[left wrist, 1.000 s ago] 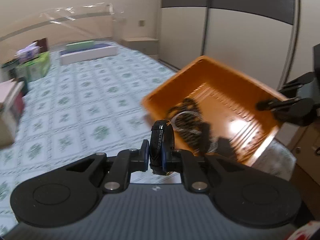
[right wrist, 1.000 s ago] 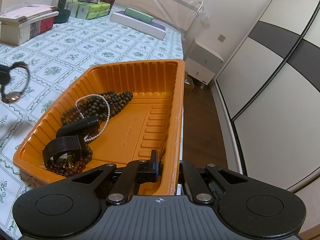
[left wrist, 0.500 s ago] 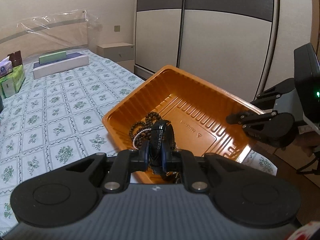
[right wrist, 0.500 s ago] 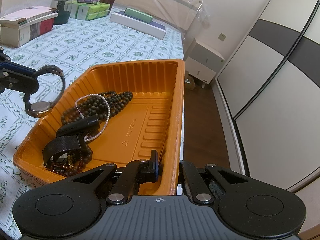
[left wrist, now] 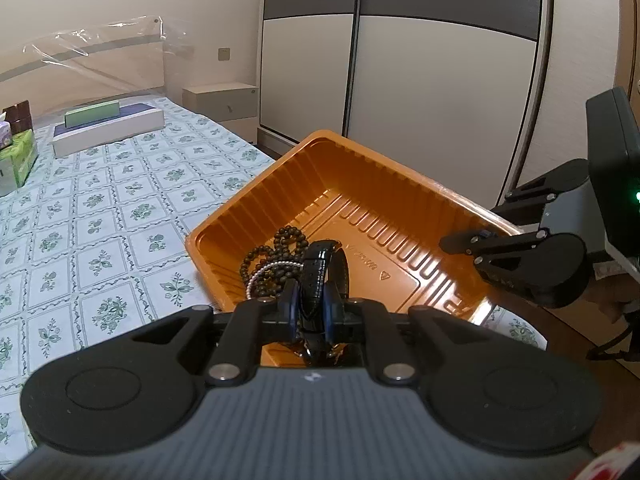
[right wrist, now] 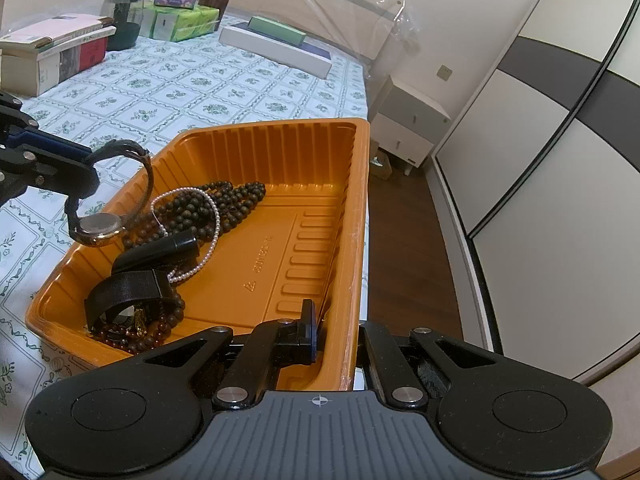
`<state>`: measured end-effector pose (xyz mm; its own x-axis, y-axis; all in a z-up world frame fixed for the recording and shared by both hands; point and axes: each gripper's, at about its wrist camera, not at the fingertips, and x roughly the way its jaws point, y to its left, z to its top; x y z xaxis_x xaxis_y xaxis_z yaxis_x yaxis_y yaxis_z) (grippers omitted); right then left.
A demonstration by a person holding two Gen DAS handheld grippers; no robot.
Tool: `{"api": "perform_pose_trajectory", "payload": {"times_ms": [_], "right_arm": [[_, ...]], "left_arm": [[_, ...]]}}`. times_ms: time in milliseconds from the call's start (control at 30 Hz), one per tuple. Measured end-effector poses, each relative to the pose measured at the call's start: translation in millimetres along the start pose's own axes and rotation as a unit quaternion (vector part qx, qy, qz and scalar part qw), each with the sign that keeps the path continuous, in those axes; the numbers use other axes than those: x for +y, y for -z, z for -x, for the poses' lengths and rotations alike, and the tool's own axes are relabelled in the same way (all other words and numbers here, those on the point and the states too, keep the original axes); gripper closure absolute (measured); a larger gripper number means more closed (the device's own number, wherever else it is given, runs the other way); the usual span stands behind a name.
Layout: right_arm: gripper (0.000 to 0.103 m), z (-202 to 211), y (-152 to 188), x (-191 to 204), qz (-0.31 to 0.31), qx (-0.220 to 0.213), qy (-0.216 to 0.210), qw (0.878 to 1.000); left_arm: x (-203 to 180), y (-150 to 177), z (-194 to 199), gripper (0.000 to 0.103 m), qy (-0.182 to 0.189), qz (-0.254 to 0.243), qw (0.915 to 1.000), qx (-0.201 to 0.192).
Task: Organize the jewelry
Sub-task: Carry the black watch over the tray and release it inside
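An orange plastic tray (right wrist: 276, 148) (left wrist: 400, 184) rests on the bed's corner. It holds dark bead strings (right wrist: 224, 196), a pearl strand (right wrist: 214, 216) and a black strap watch (right wrist: 128, 288). My left gripper (left wrist: 311, 306) is shut on the black leather strap of a wristwatch (left wrist: 324, 268). In the right wrist view that watch (right wrist: 98, 226) hangs over the tray's left rim. My right gripper (right wrist: 334, 332) is shut on the tray's near right rim; it also shows in the left wrist view (left wrist: 480, 236).
The bed has a green floral sheet (right wrist: 168, 80). Books (right wrist: 52, 52), a dark jar (right wrist: 124, 16), tissue packs (right wrist: 180, 20) and a long white box (right wrist: 276, 48) lie at its far side. A nightstand (right wrist: 408, 120) and a wardrobe (left wrist: 440, 80) stand past the tray.
My left gripper has carried the wristwatch from the left side to over the tray's left rim. The right gripper and tray have stayed put.
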<state>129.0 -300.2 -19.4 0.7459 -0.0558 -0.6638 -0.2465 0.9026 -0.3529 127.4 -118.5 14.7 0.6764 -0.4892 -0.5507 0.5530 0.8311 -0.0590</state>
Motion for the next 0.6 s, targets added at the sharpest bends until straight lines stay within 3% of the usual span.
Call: {"api": "perform_pose_trajectory", "payload": {"times_ms": [600], "right_arm": [[0.099, -1, 0, 0, -0.008, 0.001, -0.008, 1.000]], "left_arm": [[-13, -9, -18, 0.092, 0.029, -0.007, 0.9995, 0.009]]}}
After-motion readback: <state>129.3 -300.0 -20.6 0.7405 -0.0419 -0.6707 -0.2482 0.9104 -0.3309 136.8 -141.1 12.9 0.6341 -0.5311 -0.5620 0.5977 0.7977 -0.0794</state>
